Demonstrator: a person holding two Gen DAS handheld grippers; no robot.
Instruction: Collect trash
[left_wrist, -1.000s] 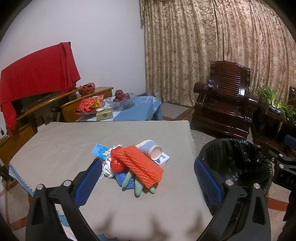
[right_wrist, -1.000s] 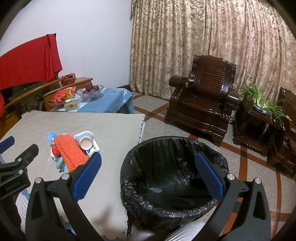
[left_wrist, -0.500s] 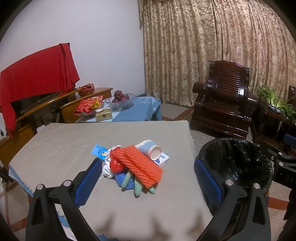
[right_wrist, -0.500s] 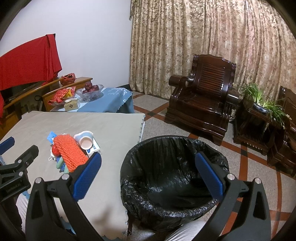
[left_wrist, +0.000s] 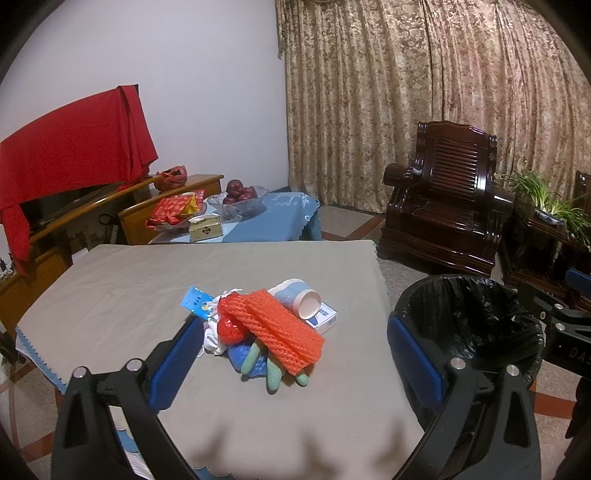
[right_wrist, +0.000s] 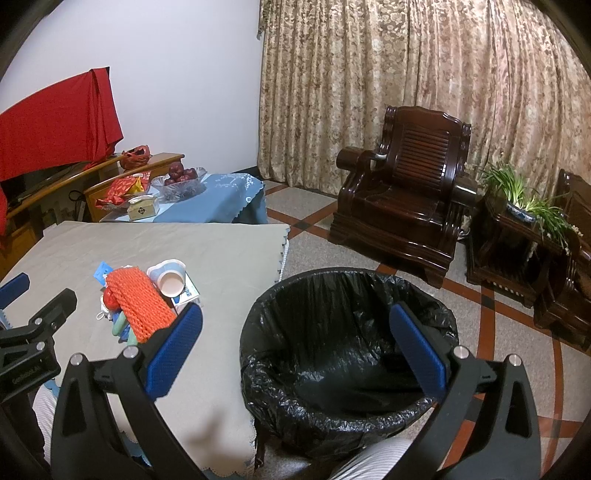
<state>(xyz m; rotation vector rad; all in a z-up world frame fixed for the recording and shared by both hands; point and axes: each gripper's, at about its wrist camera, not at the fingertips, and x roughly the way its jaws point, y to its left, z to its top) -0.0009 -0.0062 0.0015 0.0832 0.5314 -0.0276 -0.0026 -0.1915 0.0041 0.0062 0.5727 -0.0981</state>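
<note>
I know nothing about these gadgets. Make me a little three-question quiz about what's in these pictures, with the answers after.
1. True or false: the left gripper is shut on the orange foam net.
2. Which lies on its side against the orange foam net: A) paper cup, B) glass bottle, C) tin can?
3. Fill in: the trash bin beside the table is lined with a ______ bag.

Key
1. False: both its fingers stand wide apart, short of the pile. The right gripper is open too, over the bin.
2. A.
3. Black.

Left claw (left_wrist: 291, 354) agape, empty; right claw (right_wrist: 295, 345) likewise.
</note>
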